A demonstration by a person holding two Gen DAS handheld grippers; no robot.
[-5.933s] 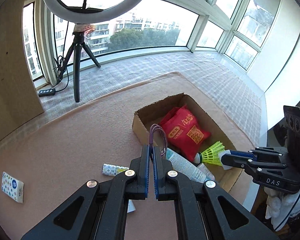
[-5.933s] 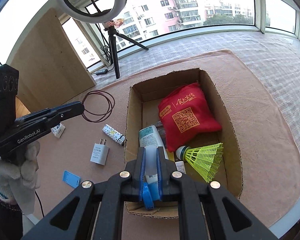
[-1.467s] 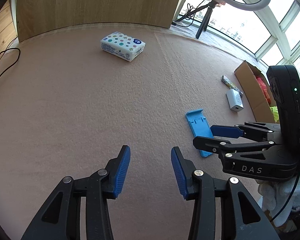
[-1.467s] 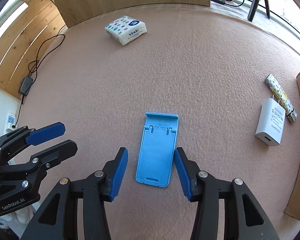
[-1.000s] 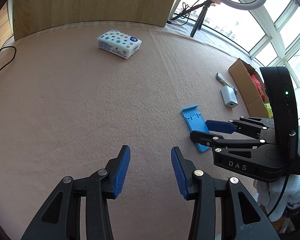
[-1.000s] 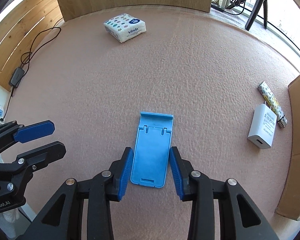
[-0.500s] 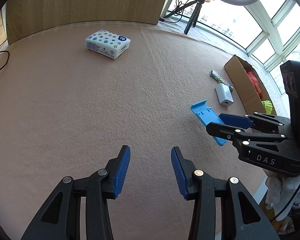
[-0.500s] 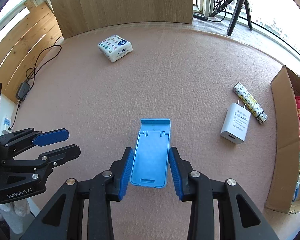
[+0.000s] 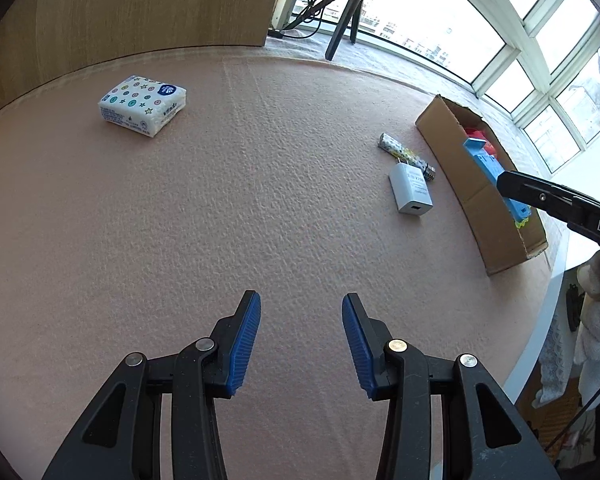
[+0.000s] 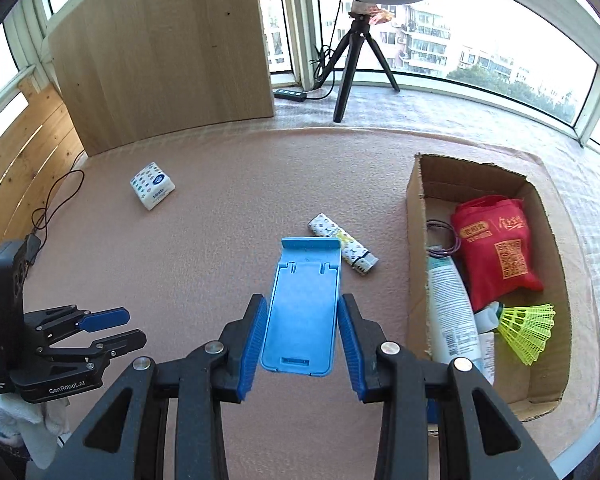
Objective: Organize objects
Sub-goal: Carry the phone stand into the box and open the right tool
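Both claws differ: right claw pinches blue stand lengthwise, lip forward; left claw spread.

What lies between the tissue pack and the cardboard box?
In the left wrist view, bare mat runs from the tissue pack until the patterned tube and white charger, just short of the cardboard box.

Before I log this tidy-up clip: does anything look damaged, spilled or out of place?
Nothing spilled or broken. The cardboard box has ragged, torn rims. Still loose on the mat: tissue pack, white charger and patterned tube. The right gripper holds the blue phone stand.
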